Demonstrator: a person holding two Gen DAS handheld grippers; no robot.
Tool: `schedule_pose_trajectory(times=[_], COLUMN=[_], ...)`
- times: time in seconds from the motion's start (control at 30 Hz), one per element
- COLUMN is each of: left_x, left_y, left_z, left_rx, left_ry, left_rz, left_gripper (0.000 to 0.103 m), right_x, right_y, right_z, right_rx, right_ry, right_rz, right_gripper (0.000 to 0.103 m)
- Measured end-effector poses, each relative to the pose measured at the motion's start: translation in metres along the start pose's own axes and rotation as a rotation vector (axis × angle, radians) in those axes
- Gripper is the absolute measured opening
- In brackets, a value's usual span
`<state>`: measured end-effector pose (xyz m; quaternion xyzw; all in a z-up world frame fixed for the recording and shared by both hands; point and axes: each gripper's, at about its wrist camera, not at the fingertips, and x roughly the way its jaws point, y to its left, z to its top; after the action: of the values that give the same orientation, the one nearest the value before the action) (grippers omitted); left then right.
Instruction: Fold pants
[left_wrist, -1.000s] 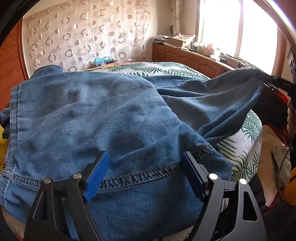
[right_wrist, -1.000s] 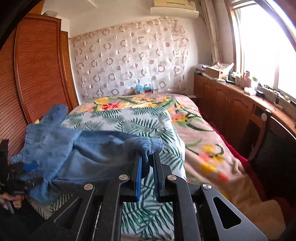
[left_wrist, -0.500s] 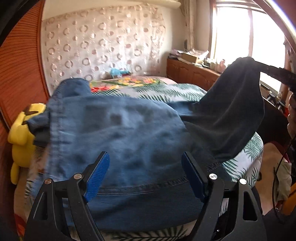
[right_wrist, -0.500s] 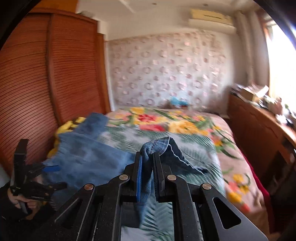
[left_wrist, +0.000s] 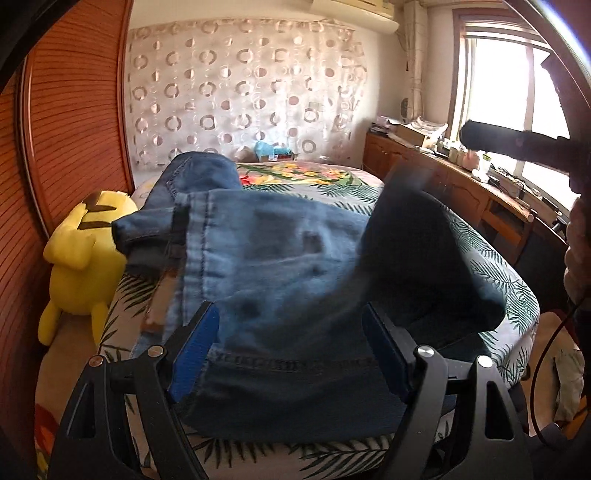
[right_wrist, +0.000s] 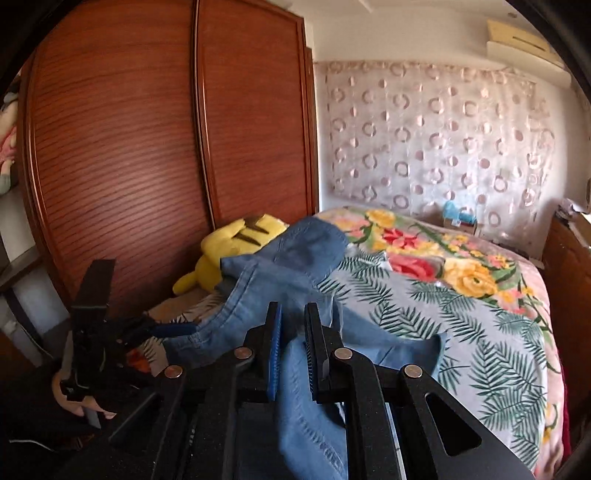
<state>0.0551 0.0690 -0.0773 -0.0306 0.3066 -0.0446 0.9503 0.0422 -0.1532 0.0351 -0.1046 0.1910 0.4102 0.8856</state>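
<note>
While the jeans (left_wrist: 280, 266) lie heaped across the near end of the bed (right_wrist: 480, 332), one denim leg runs from the pile up between the jaws of my right gripper (right_wrist: 293, 354). Those jaws are opening at this moment, with the cloth between the blue pads; in the right wrist view I cannot tell for sure whether the pads press on it or have just let go. In the left wrist view that same leg shows as a dark, blurred flap on the right side of the pile, under the black body of the right gripper (left_wrist: 517, 142), which shows against the window (left_wrist: 509, 103).

My left gripper (left_wrist: 291, 347) stands wide apart over the hemmed near edge of the jeans, the denim between its fingers, and the pads do not look to be squeezing it. From the right wrist camera I see it low at the left (right_wrist: 159, 328), held in a hand (right_wrist: 74, 398).

Another part of the jeans reaches toward the head of the bed, beside a yellow plush toy (left_wrist: 85, 258) that leans against the brown slatted wardrobe (right_wrist: 129, 147). The floral bedspread lies under everything, and a curtain with ring patterns (left_wrist: 240, 96) hangs on the far wall.
</note>
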Motion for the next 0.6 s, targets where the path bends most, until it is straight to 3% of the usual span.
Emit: schedule_pose_trajectory(times=[0.1,0.37,0.53,0.6], left_x=[0.001,0.006,0.014,0.018], left_y=[0.004,-0.001,-0.011,-0.014], left_z=[-0.001,0.000,-0.004,-0.006], left_rx=[-0.010,-0.004,0.022,0.026], left_ry=[0.001,0.003,0.025,0.036], left_rz=[0.000,-0.029,-0.056,-0.078], left_gripper=[0.081,0.081,0.081,0.074], right_x=[0.004,0.015,0.028,0.034], right_y=[-0.015,-0.019,-0.031,-0.030], right_z=[0.007,-0.017,-0.035,-0.040], right_rx=[0.017,0.076,0.156,0.170], right_ry=[0.012,0.110,0.175,0.197], right_rz=[-0.040,-0.145,-0.164,-0.168], right_gripper=[0.032,0.033,0.033,0.033])
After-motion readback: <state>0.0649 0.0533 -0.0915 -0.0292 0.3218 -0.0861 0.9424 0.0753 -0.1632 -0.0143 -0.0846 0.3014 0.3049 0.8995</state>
